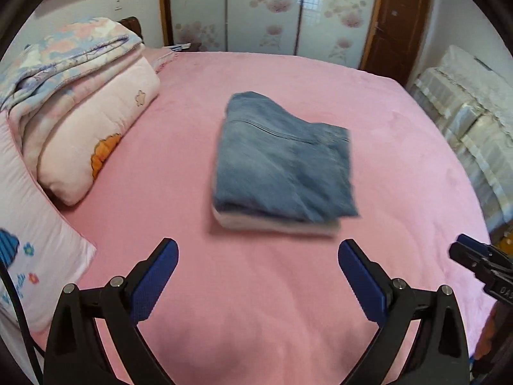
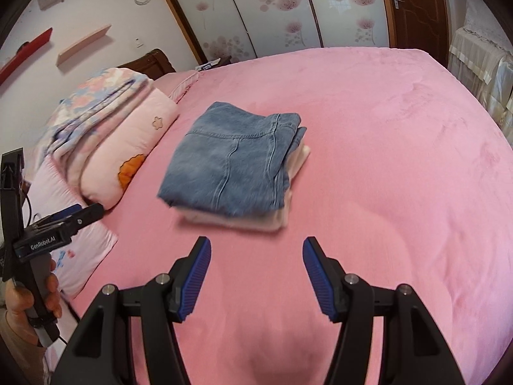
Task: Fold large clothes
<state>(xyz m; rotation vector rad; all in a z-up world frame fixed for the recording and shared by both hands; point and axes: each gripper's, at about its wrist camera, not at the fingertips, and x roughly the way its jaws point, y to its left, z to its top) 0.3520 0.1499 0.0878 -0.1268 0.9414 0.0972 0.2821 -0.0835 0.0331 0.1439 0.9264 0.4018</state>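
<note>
While both claws are held above the pink plush bedspread, nothing is gripped by either. The left gripper is seen with its blue ribbed pads spread wide apart, only bare bedspread lying between them. The right gripper is likewise spread, its pads well apart and empty. The folded blue denim jeans are found just ahead of both claws, lying flat on the bedspread on top of a folded pale pink-white garment, whose edge shows beneath the denim on the near side. To the left of the left claw, a stack of folded pink and floral quilts is piled, with a pink pillow nearer. A hand is seen at the left edge of the right wrist view, wrapped around the left gripper's handle. Beyond the jeans, floral sliding wardrobe doors and a brown wooden door are visible.
</note>
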